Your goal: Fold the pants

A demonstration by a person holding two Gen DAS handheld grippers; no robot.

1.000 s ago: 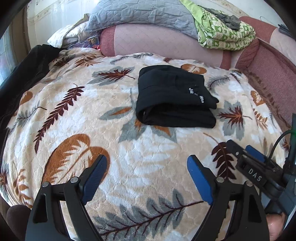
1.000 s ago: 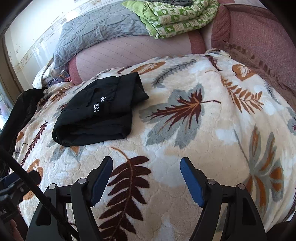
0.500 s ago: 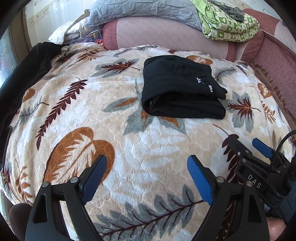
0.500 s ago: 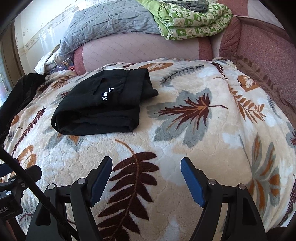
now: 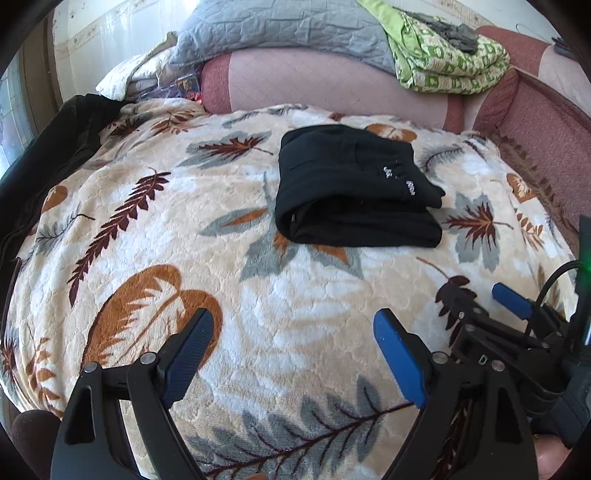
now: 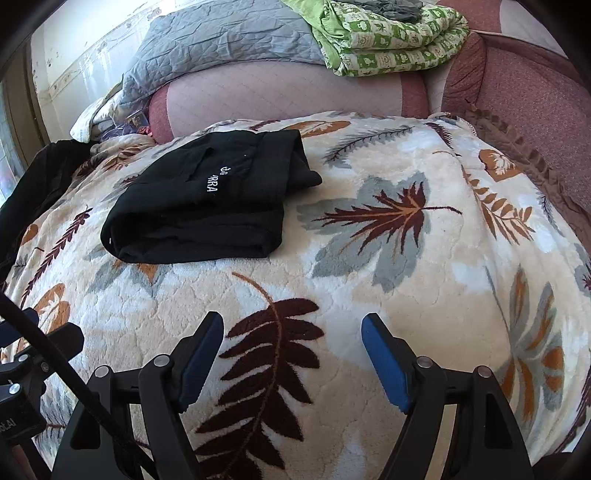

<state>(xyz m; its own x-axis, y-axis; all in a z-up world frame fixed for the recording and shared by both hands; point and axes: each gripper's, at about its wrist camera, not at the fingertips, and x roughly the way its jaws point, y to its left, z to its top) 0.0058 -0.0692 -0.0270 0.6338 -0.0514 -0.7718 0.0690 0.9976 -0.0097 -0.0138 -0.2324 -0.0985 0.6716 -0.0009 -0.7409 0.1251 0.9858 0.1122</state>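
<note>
The black cotton pants [image 5: 354, 188] lie folded mid-bed; both the left claw [image 5: 293, 354] and right claw [image 6: 291, 356] gape empty, so just press the bundle flat.

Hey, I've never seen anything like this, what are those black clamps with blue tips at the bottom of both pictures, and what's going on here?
No robot here: a person holds a two-finger gripper in each hand, and each carries a wide-angle camera looking along its fingers. One picture comes from the left gripper, the other from the right gripper. The blue parts are the finger pads. Both grippers are open and hold nothing. The right gripper also shows at the edge of the left view. They hang over a leaf-patterned blanket on a bed or sofa. On it lie black pants, already folded into a compact bundle with white lettering on top. Behind, on a pink cushioned back, rest a grey quilt and a folded green patterned blanket.
</note>
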